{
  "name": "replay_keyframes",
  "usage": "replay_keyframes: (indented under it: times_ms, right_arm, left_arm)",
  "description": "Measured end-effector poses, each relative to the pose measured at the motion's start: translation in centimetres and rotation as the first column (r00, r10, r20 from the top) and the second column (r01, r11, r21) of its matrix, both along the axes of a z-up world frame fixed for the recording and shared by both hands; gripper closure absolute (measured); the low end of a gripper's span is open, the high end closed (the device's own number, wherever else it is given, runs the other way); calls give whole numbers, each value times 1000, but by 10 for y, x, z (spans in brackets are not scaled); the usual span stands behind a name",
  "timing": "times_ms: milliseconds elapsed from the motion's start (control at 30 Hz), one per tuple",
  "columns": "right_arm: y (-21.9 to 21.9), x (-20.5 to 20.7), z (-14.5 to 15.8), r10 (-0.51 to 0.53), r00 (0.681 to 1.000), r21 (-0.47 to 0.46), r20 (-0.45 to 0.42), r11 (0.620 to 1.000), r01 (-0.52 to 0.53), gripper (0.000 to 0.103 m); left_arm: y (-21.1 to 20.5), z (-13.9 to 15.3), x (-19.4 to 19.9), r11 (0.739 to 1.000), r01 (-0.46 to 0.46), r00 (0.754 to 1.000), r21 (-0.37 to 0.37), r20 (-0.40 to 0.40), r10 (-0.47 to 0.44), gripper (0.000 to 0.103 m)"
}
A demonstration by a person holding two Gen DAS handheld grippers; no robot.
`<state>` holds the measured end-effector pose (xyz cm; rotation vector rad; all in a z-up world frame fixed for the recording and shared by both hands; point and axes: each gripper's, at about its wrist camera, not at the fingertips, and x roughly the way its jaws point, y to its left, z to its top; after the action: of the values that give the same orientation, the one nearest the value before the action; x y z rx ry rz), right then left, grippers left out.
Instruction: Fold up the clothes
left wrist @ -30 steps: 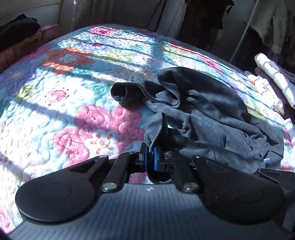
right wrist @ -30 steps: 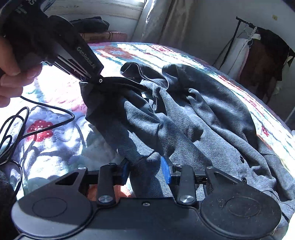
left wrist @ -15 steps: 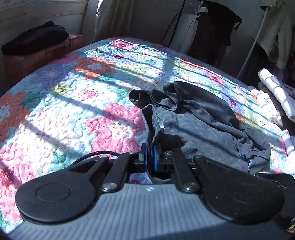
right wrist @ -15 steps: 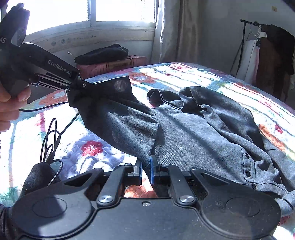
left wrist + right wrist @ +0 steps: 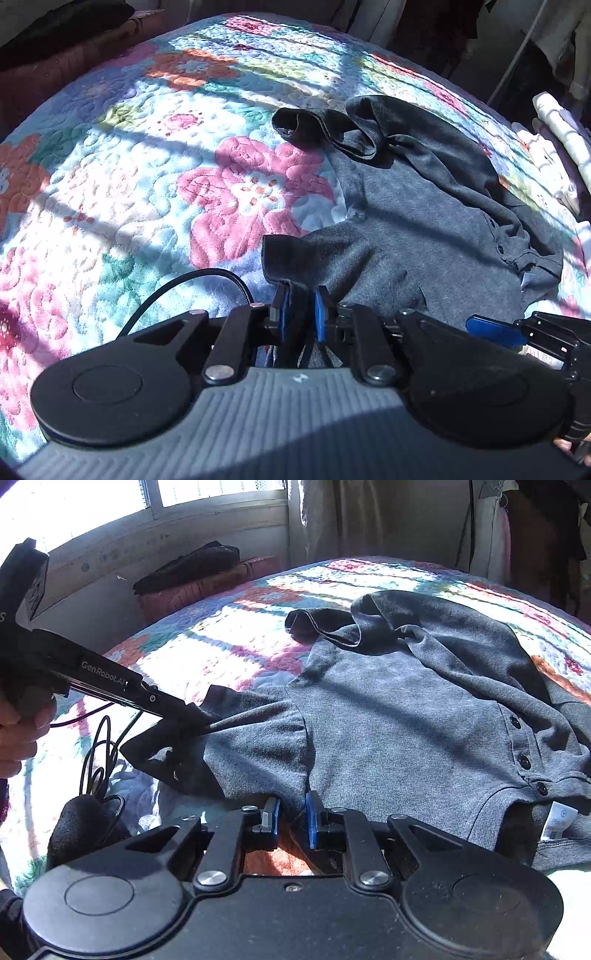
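Note:
A dark grey button-neck shirt [image 5: 424, 221] lies spread on the flowered quilt [image 5: 129, 192], collar at the right; it also shows in the right wrist view [image 5: 399, 723]. My left gripper [image 5: 300, 314] has its blue pads slightly apart with the sleeve cuff between them; in the right wrist view it [image 5: 192, 716] sits at the sleeve end, low over the bed. My right gripper [image 5: 291, 818] has its pads slightly apart with the shirt's near shoulder edge between them; one blue pad [image 5: 495, 330] shows in the left wrist view. The far sleeve [image 5: 317, 622] lies bunched at the back.
A black cable [image 5: 184, 288] loops on the quilt by the left gripper. Folded white clothes [image 5: 557, 129] lie at the bed's right edge. A brown bench with dark cloth [image 5: 199, 576] stands under the window. Hanging clothes [image 5: 517, 535] stand behind the bed.
Both grippers lowered the shirt's near sleeve and shoulder to the bed, spreading it flat. Both jaws, clamped half a second ago, now stand slightly apart around the fabric.

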<state>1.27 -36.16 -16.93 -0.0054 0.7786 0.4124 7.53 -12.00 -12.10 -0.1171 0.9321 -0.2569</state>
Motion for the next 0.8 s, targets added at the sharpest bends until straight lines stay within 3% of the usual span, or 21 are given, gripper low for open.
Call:
replay_keyframes:
  times_ms: [33, 67, 267, 367, 467, 633, 800]
  right_arm:
    - [0, -1, 7, -10, 1000, -3, 18, 1000, 10, 41]
    - [-1, -3, 17, -28, 998, -9, 57, 1000, 28, 33]
    - [-4, -6, 71, -74, 979, -6, 192, 997, 77, 33]
    - [11, 0, 96, -68, 974, -108, 217, 990, 94, 33]
    - [32, 1, 132, -28, 964, -190, 263, 979, 80, 33]
    - [20, 2, 182, -23, 973, 73, 231, 997, 7, 33]
    - [1, 3, 195, -64, 982, 109, 180, 993, 45, 32]
  left_arm:
    - [0, 7, -2, 1000, 4, 1000, 21, 27, -4, 83]
    - [-1, 14, -3, 999, 7, 998, 43, 54, -9, 80]
    - [5, 46, 0, 998, 49, 992, -34, 122, -45, 65]
    - [11, 75, 2, 997, 61, 993, -44, 108, -56, 64]
    - [25, 111, -9, 990, 108, 972, -92, 218, -86, 46]
    - [32, 136, -15, 987, 130, 961, -94, 259, -102, 42]
    - [26, 121, -1, 988, 133, 973, -76, 201, -115, 42]
